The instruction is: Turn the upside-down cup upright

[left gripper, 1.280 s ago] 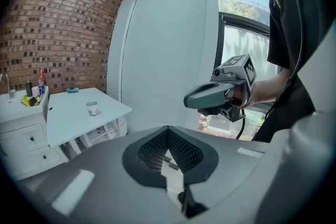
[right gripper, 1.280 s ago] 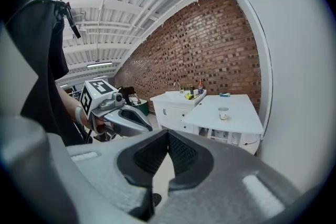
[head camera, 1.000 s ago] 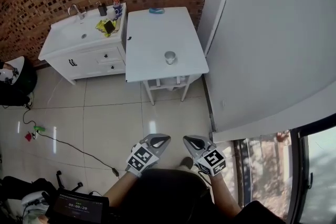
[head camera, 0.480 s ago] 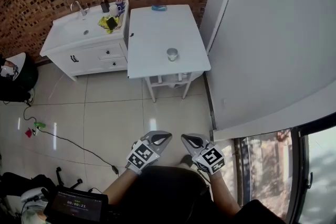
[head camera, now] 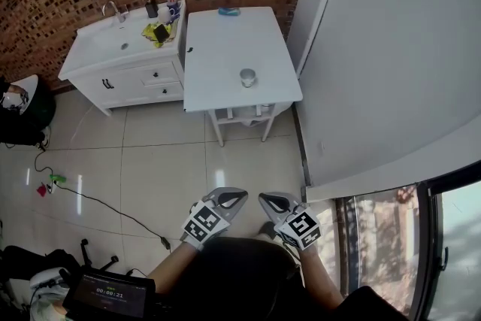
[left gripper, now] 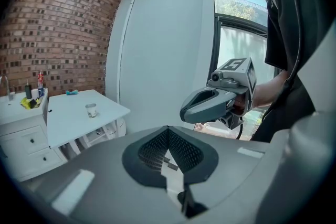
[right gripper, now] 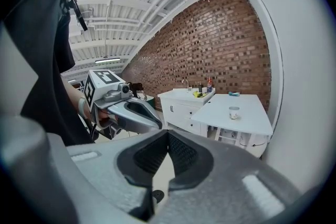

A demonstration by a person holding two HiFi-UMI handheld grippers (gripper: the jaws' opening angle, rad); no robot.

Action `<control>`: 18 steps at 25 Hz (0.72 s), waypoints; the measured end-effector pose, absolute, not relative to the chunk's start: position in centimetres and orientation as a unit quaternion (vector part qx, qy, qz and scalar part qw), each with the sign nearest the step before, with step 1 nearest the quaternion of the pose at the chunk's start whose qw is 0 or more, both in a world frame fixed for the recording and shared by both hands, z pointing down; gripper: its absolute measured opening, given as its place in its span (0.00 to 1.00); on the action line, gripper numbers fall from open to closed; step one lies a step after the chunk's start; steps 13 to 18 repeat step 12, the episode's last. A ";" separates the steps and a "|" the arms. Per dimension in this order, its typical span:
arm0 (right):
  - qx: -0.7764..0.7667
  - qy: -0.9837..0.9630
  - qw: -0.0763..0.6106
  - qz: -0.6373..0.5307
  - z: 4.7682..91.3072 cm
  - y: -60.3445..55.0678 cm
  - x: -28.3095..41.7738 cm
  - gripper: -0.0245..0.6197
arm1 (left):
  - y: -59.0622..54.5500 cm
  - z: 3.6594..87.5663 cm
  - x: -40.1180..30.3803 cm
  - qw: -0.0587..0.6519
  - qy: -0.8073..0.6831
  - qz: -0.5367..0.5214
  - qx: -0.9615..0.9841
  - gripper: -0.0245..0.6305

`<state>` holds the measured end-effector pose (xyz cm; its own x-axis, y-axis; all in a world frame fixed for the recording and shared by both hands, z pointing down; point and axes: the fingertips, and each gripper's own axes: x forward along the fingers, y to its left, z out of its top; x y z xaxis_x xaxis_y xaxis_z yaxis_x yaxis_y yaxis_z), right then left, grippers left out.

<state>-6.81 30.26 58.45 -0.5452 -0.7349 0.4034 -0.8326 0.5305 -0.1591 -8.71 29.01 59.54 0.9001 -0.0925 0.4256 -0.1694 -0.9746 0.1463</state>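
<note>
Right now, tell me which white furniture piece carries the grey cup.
The table, the one without drawers, beside the sink cabinet; the cup stands near its front edge.

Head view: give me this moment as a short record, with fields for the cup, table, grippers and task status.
cup: small pale cup standing on the table, toward its near end; too small to tell which way up
table: white rectangular table, beside a white sink cabinet
left gripper: jaws together, empty, far from the cup
right gripper: jaws together, empty, far from the cup
task status: cup untouched, not yet approached
</note>
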 end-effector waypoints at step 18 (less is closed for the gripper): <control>0.459 -0.859 0.147 0.173 58.6 28.8 -5.8 0.03 | 27.6 59.4 -8.1 0.093 -0.065 0.213 0.970 0.06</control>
